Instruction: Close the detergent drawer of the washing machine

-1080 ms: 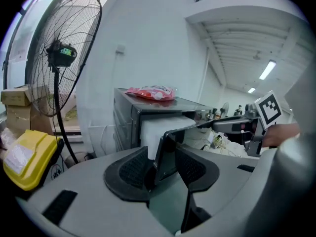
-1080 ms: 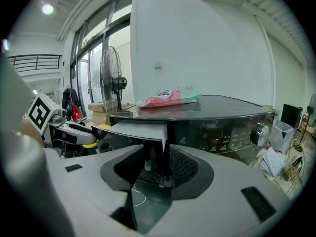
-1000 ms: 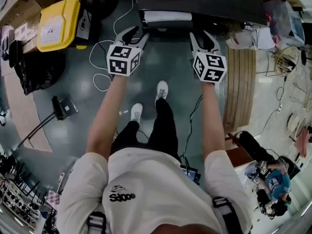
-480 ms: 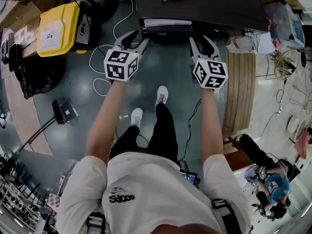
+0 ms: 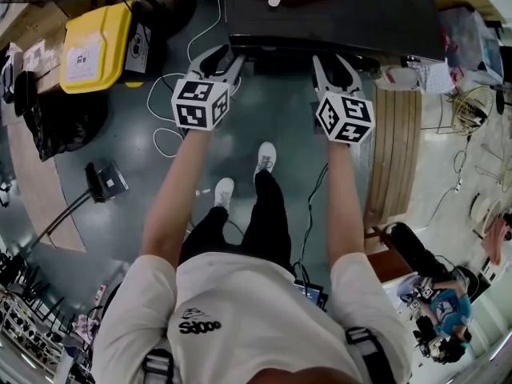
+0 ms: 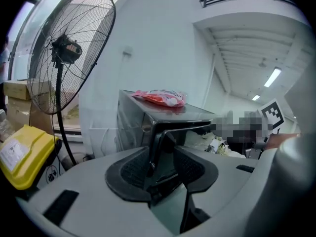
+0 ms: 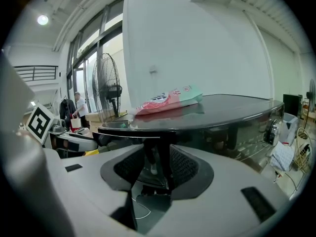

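Final push, we judge: detergent drawer (image 5: 272, 53) looks almost flush in washing machine (image 5: 336, 10) front. Left gripper (image 5: 224, 54) fingers closing, nothing pinched; right gripper (image 5: 334, 61) fingers spread. Next we'd press square until it seats.

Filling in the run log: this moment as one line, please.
left gripper: fingers closing, front edge of dark glossy washing machine between them | right gripper: open, nothing held, at same front
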`<state>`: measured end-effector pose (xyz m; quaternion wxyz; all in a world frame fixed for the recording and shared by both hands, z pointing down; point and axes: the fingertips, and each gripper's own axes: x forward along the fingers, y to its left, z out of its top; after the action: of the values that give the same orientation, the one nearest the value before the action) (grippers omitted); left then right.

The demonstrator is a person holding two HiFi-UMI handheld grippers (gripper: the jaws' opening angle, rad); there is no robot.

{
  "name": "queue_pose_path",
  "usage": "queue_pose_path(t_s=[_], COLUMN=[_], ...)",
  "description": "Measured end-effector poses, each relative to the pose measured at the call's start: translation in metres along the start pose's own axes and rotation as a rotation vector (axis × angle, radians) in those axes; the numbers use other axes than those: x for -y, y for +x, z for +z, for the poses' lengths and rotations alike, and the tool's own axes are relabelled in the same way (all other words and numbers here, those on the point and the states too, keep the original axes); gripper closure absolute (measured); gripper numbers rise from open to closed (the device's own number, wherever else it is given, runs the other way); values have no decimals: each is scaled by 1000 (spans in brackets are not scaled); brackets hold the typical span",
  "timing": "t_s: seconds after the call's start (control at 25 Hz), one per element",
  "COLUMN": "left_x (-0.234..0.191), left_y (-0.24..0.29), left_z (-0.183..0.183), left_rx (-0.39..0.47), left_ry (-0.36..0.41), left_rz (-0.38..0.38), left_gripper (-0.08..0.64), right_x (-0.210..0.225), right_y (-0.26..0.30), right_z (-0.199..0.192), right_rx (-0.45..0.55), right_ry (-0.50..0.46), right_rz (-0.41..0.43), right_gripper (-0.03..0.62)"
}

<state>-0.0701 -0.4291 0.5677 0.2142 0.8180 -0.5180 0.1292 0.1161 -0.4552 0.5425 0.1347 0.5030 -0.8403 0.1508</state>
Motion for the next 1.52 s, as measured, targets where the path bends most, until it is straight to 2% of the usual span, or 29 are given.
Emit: queue_pose_path(t_s=[0.76,1.08,1.32,1.52], left_x=[-2,-5,-7,-9], left_y=[7,9,11,12], left_z=[1,1,2,1], left_rx=[25,21,29,38], left_ry=[-32,-32,-40,-70], left_rz=[-1,-4,-5,-11], left_gripper=[399,381,379,368], right_x=[4,8,9,10], right_y=[7,9,12,13], right_z=[0,0,-2,-2], right_rx=[2,-28,-54,-50], right_ry=[34,49,105,110], right_rz=[4,-33,-33,-54], right_gripper=[440,408,407,407])
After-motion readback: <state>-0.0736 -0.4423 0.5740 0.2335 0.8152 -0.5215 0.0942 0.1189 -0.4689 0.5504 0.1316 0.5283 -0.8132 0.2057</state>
